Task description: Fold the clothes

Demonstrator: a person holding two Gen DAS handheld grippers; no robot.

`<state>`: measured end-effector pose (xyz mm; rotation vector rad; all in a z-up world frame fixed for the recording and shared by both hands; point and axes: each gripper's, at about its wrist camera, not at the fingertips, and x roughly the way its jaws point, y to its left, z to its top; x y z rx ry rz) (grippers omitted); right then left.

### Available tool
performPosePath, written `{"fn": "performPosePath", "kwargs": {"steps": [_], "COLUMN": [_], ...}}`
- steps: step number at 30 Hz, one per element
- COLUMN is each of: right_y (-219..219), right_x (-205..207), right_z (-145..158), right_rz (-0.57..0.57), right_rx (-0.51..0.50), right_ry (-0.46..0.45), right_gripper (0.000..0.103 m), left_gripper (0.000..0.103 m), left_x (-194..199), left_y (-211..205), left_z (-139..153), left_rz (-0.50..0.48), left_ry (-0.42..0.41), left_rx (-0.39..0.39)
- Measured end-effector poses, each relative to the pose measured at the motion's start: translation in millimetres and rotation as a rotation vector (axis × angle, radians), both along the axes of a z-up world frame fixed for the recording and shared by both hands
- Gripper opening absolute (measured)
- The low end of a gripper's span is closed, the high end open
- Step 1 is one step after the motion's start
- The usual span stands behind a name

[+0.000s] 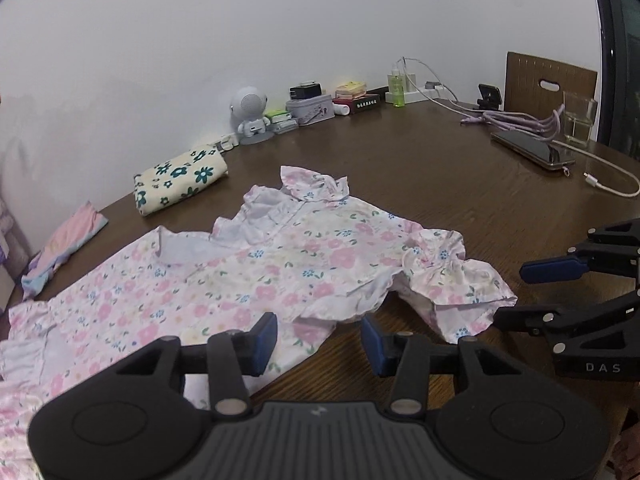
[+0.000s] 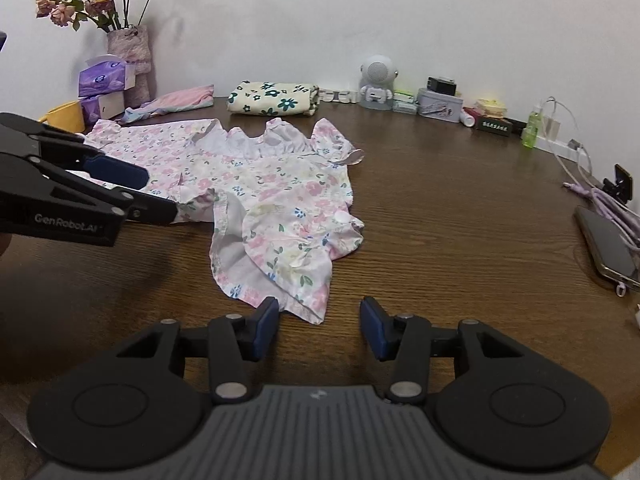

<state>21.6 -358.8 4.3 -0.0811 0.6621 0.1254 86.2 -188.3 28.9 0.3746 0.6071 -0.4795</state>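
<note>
Dark wood-grain table against plain white wall. Brown chair back at far right edge. Dark window frame beyond. Soft, even light.

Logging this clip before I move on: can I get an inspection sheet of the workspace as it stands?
Surface: brown wooden table, dry.
Job's things: pink floral dress spread out and rumpled, one sleeve flopped toward the camera; folded cream floral cloth and pink garment near the wall.
Clutter: robot-shaped speaker, tin box, green bottle, phone, tissue packs, vase of dried roses, glass.
Grippers: left gripper open over the dress hem; right gripper open beside the sleeve; neither holds anything.
Cables: white cable and purple cables, clear of the dress.
Surroundings: white wall.
</note>
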Motion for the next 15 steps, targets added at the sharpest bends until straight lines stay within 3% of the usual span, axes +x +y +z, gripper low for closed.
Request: {"fn": "performPosePath", "kwargs": {"steps": [2,4,7,11,15], "right_y": [-2.2,-4.7,-5.8,-10.1,-14.7], "right_x": [2.6,3.8,4.1,5.3,10.3], "right_z": [-0.9,-0.3,1.3,6.2,19.2], "right_rz": [0.005,0.012,0.020,0.014,0.007], "right_rx": [0.023,0.046,0.059,0.093,0.131], "right_ry": [0.006,0.011,0.019,0.014,-0.017], "right_gripper": [0.041,0.029,0.012,0.006,0.005], "left_gripper": [0.044,0.043,0.019,0.005,0.003], "left_x": [0.1,-0.3,-0.1,1.1,2.7], "left_y": [-3.5,-6.6,-10.6,-12.8,-14.3], "left_z": [-0.9,-2.0,-2.9,-0.8,3.7], "left_rz": [-0.007,-0.021,-0.033,-0.055,-0.065], "left_ry": [-0.013,-0.024,-0.043,-0.064,-0.089], "left_rx": [0.007,0.016,0.027,0.013,0.004]}}
